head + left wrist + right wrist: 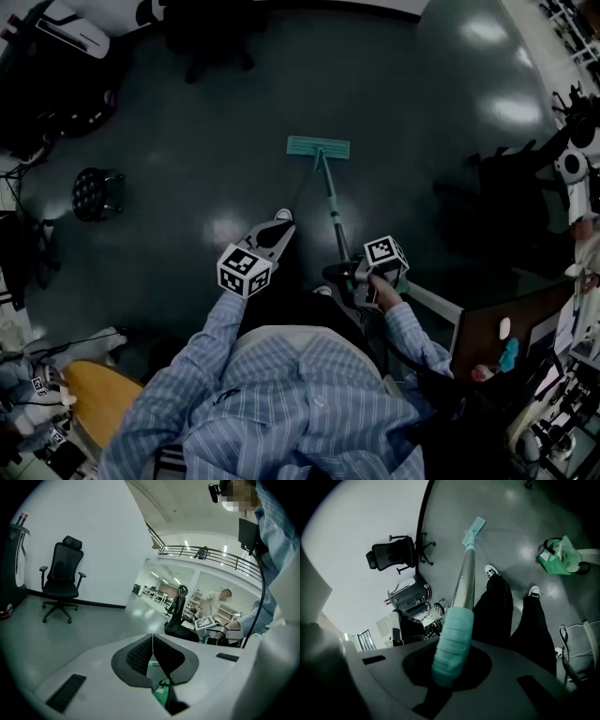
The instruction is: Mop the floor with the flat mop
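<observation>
Head view: the flat mop (323,178) stands in front of the person, its mop head (318,146) flat on the floor (422,103), well beyond both sets of fingers and past the shoes (283,216).
Right gripper (354,279): its fingers are closed around the teal grip (451,646) at the top of the handle (465,581), which runs from between them down to the mop head.
Left gripper (277,228): it is apart from the handle, off to that gripper's right; its fingers (140,656) are pressed together with nothing held between them.
Done so far: the mop is in hand and its head is on the floor, so the tool is ready.
Not clear: the dark, glossy floor shows only lamp reflections, no wet streaks, so how much is mopped cannot be told.
Left to do: most likely the sweeping itself, pushing and pulling the mop head over the open floor ahead of the fingers; the free left gripper could take the handle lower down for steadier strokes.
</observation>
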Motion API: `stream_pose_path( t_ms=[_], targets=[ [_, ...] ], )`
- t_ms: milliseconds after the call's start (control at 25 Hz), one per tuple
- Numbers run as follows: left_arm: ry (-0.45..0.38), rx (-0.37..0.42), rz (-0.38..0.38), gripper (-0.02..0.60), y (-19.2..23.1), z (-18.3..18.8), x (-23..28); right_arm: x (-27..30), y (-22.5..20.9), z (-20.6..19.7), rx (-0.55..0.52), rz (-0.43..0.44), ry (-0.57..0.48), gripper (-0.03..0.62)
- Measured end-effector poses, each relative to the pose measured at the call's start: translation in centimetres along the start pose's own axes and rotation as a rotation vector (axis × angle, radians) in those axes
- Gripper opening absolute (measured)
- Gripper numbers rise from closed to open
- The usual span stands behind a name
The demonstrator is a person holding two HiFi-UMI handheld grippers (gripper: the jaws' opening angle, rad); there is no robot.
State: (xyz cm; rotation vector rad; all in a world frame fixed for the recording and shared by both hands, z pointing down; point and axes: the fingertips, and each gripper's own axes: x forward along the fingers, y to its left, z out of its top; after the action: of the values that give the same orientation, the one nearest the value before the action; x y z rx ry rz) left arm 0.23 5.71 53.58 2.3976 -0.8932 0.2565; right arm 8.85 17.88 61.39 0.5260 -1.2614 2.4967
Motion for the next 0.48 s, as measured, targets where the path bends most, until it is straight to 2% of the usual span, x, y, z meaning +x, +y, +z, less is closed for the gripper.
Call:
stream_pose_path(
  t_ms=[480],
  targets=[
    [0.026,-0.02,-0.028,0.006,9.8,5.7,4.5,1.9,10.5,12.6,-0.003,0.007,-0.023,0.012]
  ],
)
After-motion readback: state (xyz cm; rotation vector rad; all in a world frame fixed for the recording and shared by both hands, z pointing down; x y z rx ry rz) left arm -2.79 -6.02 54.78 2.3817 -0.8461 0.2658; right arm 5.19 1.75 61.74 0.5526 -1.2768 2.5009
